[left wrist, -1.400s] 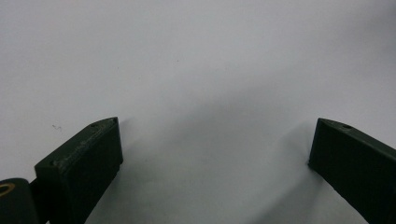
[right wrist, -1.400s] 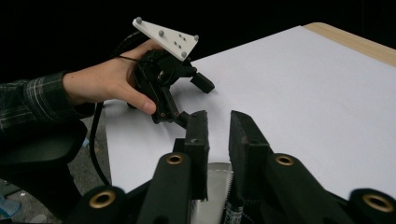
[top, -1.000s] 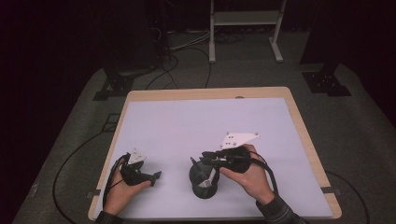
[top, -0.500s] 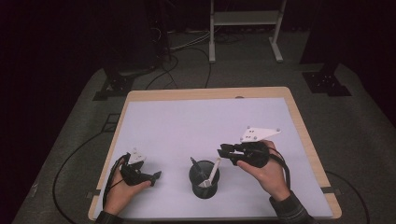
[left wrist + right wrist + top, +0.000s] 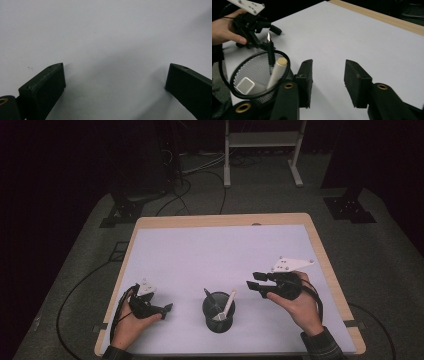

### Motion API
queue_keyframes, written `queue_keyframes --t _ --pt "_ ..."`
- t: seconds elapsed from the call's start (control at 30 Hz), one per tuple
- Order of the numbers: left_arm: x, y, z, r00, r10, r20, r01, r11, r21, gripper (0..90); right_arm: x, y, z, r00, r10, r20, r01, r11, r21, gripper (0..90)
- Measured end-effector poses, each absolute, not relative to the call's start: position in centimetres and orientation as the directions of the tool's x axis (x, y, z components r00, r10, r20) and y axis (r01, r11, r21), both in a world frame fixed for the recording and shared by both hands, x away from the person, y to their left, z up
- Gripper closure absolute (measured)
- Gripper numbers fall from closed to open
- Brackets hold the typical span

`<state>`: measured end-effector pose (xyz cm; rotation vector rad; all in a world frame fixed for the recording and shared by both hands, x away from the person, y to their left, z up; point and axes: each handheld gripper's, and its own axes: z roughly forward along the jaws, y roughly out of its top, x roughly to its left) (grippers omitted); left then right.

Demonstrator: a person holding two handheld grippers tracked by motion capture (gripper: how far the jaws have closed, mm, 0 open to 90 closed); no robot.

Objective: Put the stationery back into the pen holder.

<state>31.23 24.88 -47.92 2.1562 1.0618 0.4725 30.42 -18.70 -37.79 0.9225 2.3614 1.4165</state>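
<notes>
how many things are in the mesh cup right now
3: a black pen upright at the back, a white marker leaning beside it, and a white block on the bottom. More may be hidden.

A dim lab or studio: white-topped table (image 5: 220,255), floor cables (image 5: 195,167), metal stand (image 5: 262,140).

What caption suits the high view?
Two hand-held grippers, left gripper and right gripper, flank a mesh pen cup on a white table.

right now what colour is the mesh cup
Black wire mesh cup, clearest in the right gripper view.
</notes>
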Motion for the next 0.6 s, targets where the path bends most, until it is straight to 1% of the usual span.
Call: queue_keyframes --t 0.2,0.37,0.6 --pt "31.2 24.9 -47.9 0.600 0.799 0.022 0.553 -0.434 0.711 1.4 30.6 -20.1 -38.6 -0.748 0.657 0.093 0.400 0.335 0.853 39.3" --pt "31.2 24.9 -47.9 0.600 0.800 0.020 0.553 -0.432 0.712 1.3 30.8 -21.1 -39.3 -0.729 0.680 0.079 0.419 0.352 0.837 28.5" --pt "31.2 24.9 -47.9 0.603 0.798 0.022 0.553 -0.437 0.710 1.2 30.8 -22.3 -40.9 -0.695 0.715 0.067 0.455 0.366 0.812 24.0"
